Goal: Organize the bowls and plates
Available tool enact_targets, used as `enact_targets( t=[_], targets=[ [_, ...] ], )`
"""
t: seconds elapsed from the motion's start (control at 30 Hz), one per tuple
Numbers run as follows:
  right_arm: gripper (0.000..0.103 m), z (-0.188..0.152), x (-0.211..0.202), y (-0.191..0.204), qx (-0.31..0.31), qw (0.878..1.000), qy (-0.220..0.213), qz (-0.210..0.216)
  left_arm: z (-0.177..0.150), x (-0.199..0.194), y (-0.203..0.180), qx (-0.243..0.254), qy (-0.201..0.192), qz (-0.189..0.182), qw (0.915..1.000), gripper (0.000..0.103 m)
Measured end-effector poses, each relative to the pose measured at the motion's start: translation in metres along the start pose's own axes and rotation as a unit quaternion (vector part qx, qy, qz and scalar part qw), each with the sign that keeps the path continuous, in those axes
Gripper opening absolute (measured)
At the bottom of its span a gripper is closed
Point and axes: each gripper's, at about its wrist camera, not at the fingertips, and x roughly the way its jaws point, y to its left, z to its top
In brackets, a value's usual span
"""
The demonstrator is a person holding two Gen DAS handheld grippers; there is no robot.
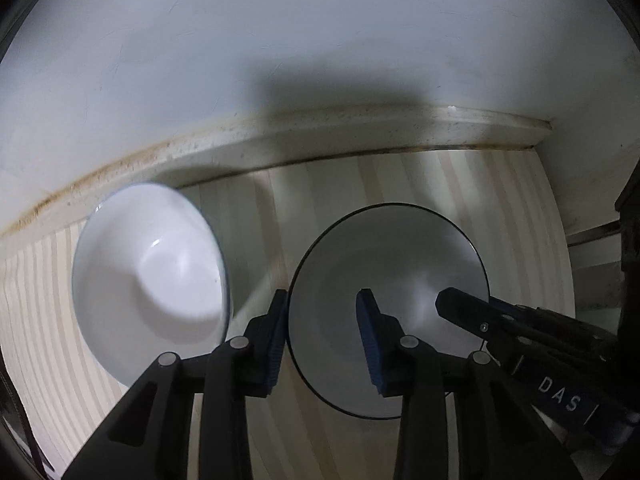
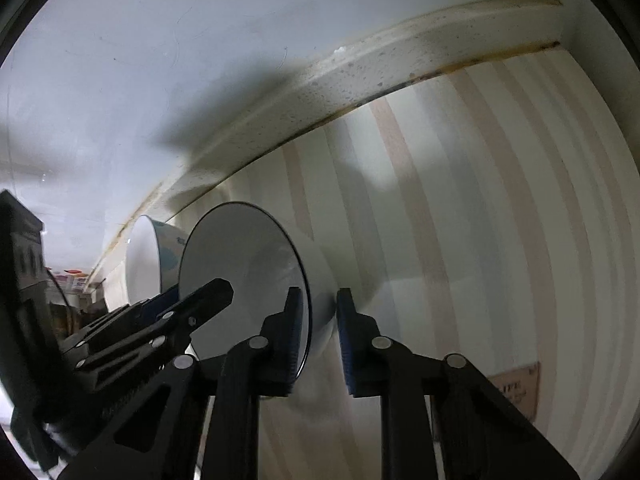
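A white bowl with a thin black rim [image 1: 400, 280] stands on the striped counter; it also shows in the right wrist view [image 2: 248, 256]. My left gripper [image 1: 324, 332] straddles its left rim, one pad outside and one inside, with a visible gap. My right gripper [image 2: 318, 332] straddles the bowl's opposite rim, its pads close around the wall; it enters the left wrist view from the right [image 1: 464, 304]. A second white bowl [image 1: 152, 276], blue-patterned outside, stands to the left, free of both grippers; it also shows in the right wrist view [image 2: 148, 260].
The striped counter [image 1: 520, 200] ends at a stained cream ledge [image 1: 320, 128] below a pale wall. A dark object [image 1: 628, 240] stands at the counter's right end. A brown label [image 2: 516, 392] lies on the counter to the right.
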Motion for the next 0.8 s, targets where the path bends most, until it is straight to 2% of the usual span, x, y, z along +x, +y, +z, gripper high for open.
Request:
enact_targets(
  t=[0.17, 0.4, 0.8],
  targets=[
    [0.017, -0.002, -0.001, 0.005, -0.012, 1.000, -0.003, -0.011, -0.003, -0.008, -0.001, 0.003, -0.004, -0.004, 1.0000, 0.032],
    [0.017, -0.020, -0.019, 0.018, -0.026, 1.000, -0.010, -0.010, -0.017, -0.045, 0.002, 0.006, -0.025, -0.015, 0.9996, 0.032],
    [0.017, -0.086, -0.089, 0.049, -0.051, 0.998, -0.035, 0.004, -0.068, -0.117, 0.000, 0.028, -0.061, -0.022, 0.9975, 0.032]
  ],
)
